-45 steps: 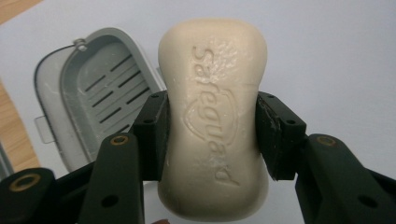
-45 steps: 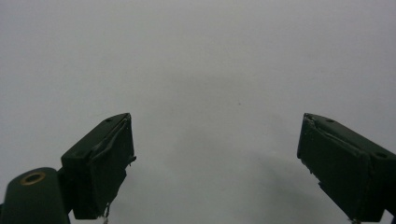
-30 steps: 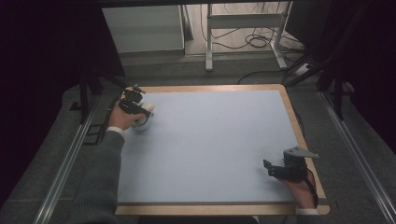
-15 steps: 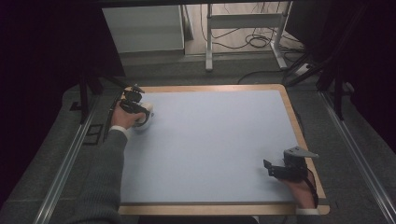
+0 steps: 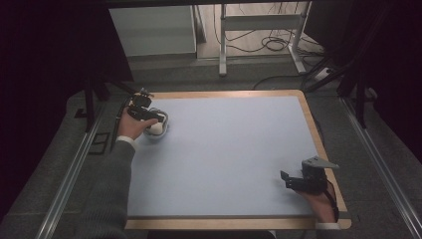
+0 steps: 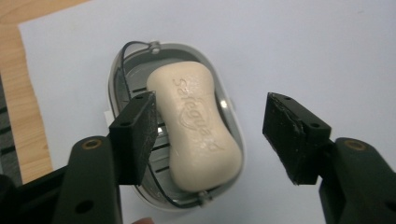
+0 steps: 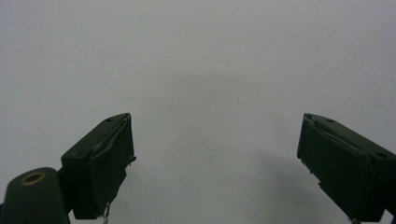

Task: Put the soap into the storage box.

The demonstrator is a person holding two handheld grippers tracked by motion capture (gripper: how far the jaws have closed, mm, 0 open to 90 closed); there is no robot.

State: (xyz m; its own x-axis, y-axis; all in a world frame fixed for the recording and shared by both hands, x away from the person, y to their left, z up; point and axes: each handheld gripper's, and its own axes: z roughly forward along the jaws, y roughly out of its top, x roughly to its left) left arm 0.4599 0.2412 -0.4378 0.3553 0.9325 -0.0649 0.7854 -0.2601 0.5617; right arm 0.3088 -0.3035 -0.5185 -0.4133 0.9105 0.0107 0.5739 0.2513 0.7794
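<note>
A cream bar of soap point(image 6: 198, 128) stamped with a brand name lies in an oval white and grey soap dish point(image 6: 122, 78) at the table's far left point(image 5: 158, 129). My left gripper point(image 6: 212, 135) hovers right over it, open, one jaw above the dish's left side and the other past its right rim; it holds nothing. In the high view the left gripper point(image 5: 145, 113) sits above the dish. My right gripper point(image 5: 287, 180) rests low near the table's front right corner, open and empty, over the bare blue mat point(image 7: 210, 70).
The pale blue mat point(image 5: 229, 154) covers a wooden-edged table point(image 5: 313, 129). Metal rails run along both sides. Beyond the far edge are a white cabinet point(image 5: 152, 30), table legs and floor cables point(image 5: 268, 42).
</note>
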